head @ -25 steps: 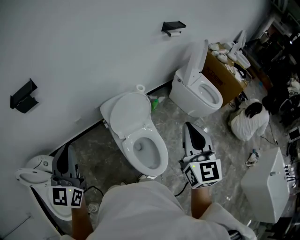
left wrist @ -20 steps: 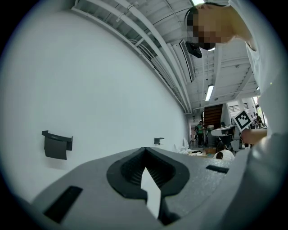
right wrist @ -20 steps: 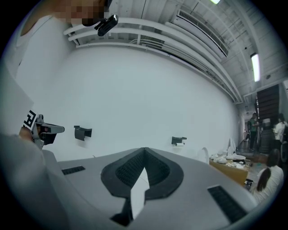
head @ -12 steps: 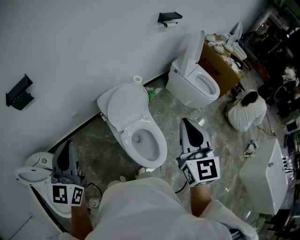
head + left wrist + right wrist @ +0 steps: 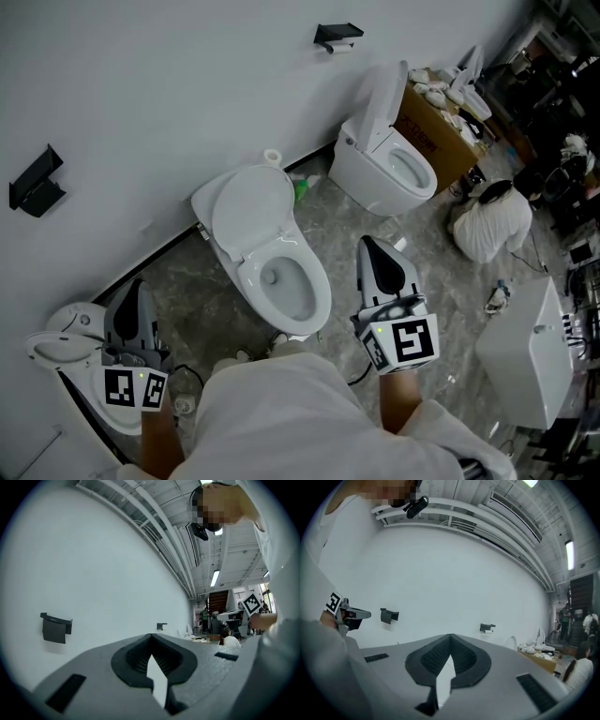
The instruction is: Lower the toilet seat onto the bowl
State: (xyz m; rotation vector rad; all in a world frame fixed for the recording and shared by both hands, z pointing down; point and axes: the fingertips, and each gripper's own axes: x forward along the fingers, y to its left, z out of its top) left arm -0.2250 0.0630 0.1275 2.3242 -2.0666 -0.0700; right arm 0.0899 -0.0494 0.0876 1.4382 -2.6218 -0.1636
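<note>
Faces a middle toilet on grey marbled floor, its toilet seat (image 5: 246, 208) raised and leaning back toward the white wall, the bowl (image 5: 320, 287) open below it. Holds the right gripper (image 5: 369, 245) just right of the bowl, tip pointed toward the wall, touching nothing – jaws pressed together, nothing between them. Keeps the left gripper (image 5: 140, 287) well apart from the seat, low at the left over another toilet (image 5: 58, 349), jaws likewise pressed together and empty. Shows a third toilet (image 5: 386, 172) to the right with its lid up, and a green bottle (image 5: 301, 190) on the floor between the two. Has a cardboard box (image 5: 444, 142) heaped with white things behind that toilet, and a person in white (image 5: 491, 232) crouching nearby. Carries two black brackets on the wall – one (image 5: 36, 182) at the left, one (image 5: 337, 36) higher up.
</note>
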